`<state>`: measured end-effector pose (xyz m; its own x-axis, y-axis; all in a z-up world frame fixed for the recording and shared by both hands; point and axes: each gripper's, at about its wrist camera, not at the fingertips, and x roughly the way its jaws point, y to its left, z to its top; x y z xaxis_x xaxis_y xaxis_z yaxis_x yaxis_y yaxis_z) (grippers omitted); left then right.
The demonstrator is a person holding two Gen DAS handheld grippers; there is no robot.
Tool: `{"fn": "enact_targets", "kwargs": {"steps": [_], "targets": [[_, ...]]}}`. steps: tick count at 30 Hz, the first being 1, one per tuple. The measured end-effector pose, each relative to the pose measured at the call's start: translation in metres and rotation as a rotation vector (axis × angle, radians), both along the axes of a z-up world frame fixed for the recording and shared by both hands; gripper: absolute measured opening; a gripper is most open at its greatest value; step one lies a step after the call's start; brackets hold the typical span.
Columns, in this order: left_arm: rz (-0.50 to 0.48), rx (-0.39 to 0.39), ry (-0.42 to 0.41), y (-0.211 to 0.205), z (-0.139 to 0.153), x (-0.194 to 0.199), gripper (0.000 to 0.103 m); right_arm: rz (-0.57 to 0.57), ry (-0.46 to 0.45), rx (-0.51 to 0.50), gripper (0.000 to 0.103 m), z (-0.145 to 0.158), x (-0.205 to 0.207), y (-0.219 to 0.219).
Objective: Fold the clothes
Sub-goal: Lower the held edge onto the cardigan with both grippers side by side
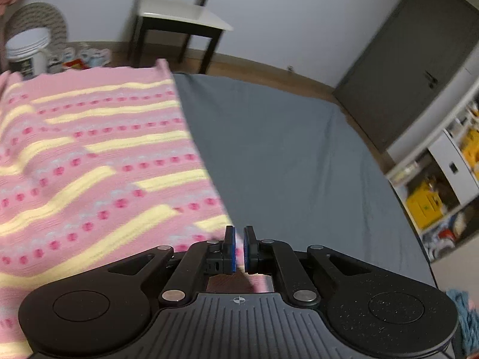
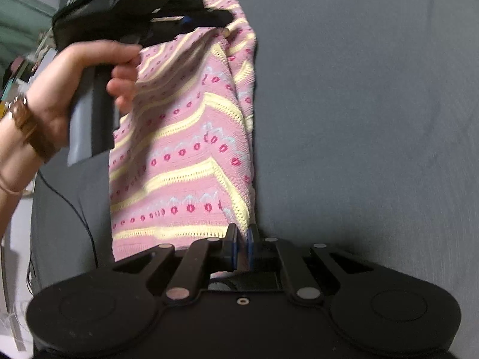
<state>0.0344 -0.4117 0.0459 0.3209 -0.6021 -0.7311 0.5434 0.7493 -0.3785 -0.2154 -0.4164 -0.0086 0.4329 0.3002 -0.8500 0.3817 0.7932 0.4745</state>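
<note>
A pink knit garment [image 1: 89, 161] with yellow stripes and rows of red dots hangs stretched above a grey bed sheet [image 1: 284, 155]. My left gripper [image 1: 239, 249] is shut on its near edge, pink cloth showing between the blue pads. In the right wrist view the same garment [image 2: 182, 149] spans from my right gripper [image 2: 243, 248], shut on its lower corner, up to the left gripper [image 2: 209, 19], which a person's hand [image 2: 74, 89] holds by the handle and which pinches the far corner.
A dark-legged chair [image 1: 179, 15] and a white bucket [image 1: 27, 51] stand past the bed's far edge. A grey door [image 1: 413, 59] and shelves with yellow boxes [image 1: 434, 185] are at the right. A black cable [image 2: 71, 206] lies on the grey sheet [image 2: 359, 119].
</note>
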Motion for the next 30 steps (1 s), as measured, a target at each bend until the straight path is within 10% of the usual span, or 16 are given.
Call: {"fn": "enact_targets", "kwargs": {"steps": [12, 17, 26, 30], "targets": [[0.019, -0.096, -0.01, 0.056, 0.026, -0.044, 0.009, -0.064, -0.033, 0.075, 0.02, -0.002, -0.006, -0.018], [-0.147, -0.048, -0.143, 0.13, 0.033, -0.121, 0.082, -0.08, -0.053, 0.116, 0.02, -0.003, -0.01, -0.024], [-0.511, 0.312, -0.497, 0.158, 0.01, -0.259, 0.082, -0.095, -0.044, 0.179, 0.02, -0.005, -0.007, -0.027], [-0.48, 0.323, -0.52, 0.148, 0.004, -0.267, 0.078, -0.124, -0.048, 0.243, 0.011, -0.009, -0.009, -0.033]]}}
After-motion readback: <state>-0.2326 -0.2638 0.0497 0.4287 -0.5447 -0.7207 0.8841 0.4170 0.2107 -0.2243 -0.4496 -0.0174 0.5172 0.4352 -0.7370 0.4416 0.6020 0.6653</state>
